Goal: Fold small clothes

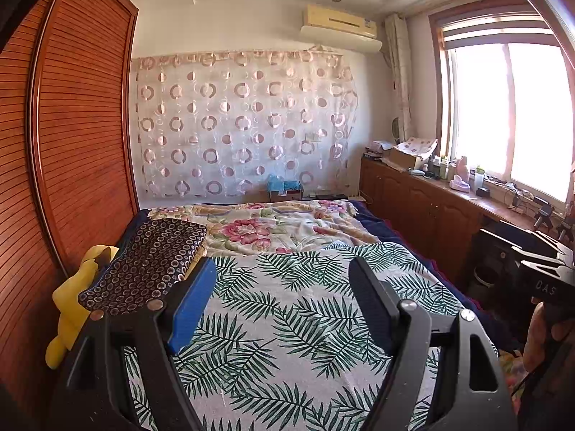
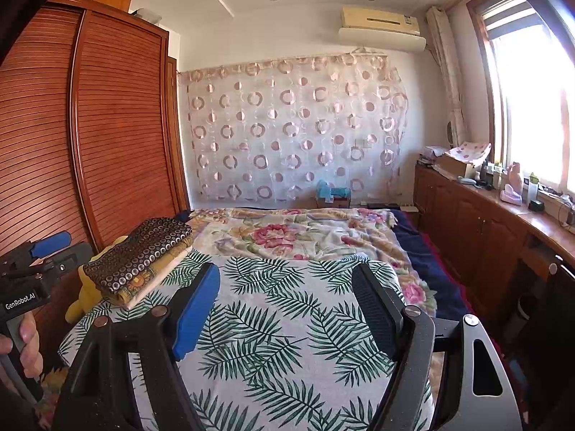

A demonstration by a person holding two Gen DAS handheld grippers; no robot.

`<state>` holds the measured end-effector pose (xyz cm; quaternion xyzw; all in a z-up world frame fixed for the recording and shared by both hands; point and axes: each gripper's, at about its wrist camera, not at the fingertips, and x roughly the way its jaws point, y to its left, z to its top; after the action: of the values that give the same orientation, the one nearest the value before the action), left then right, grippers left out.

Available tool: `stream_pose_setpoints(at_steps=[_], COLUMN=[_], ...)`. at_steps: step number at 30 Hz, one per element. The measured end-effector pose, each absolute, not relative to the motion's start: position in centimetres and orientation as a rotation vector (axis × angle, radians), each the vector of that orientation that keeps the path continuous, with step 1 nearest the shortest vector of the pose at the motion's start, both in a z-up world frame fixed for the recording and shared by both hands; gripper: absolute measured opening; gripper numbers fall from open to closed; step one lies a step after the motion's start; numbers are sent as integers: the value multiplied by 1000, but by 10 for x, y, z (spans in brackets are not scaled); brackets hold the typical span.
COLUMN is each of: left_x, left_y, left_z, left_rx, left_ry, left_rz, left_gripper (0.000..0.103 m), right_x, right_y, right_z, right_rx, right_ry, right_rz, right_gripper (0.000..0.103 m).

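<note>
Left wrist view: left tongs (image 1: 282,280) released, nothing between the blue and black pads, hovering over a white palm-leaf printed cloth (image 1: 287,323) spread flat on the bed (image 1: 373,221). Cloth directly ahead and below both tongs, long axis running away toward the sheer circle-patterned curtain (image 1: 244,122). Right tongs (image 2: 285,287) likewise released, equally near. One spread cloth; one folded stack (image 2: 143,255) of about three pieces, off left, nearer the left hand (image 2: 25,344).

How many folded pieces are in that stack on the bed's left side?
3: dark ring-patterned cloth on top, yellow floral piece under it, white piece at the bottom. More may be hidden.
</note>
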<state>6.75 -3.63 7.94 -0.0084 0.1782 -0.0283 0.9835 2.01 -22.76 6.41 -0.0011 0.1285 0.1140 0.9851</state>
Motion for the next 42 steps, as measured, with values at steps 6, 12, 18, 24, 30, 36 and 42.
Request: stream_pose_setpoints(at_steps=[6,12,18,24,30,36,42], left_x=[67,67,67,67,67,66,66], left_y=[-37,-36,-36,-36,-36,-37,-36], left_z=[80,81,81,81,82,84,85], left_rx=[-16,-16,-15,-14,-11,-11,-12], left_ry=[358,356,357,356,356,354,352], left_rz=[-57,-55,-56,-55,-54,-54,-54], left_gripper=[77,77,77,77,77,77,77], right_x=[21,21,24,22,23,23,22], right_y=[-232,-234,-240,-240,-243,-244,-246], right_z=[63,63,62,62,62,63,62], right_rx=[-4,-9,-9,-18,-18,-17,-18], right_ry=[256,251,253,249,249,247,246], right_rz=[233,236,242,241,243,242,242], right_gripper=[78,78,78,78,78,78,78])
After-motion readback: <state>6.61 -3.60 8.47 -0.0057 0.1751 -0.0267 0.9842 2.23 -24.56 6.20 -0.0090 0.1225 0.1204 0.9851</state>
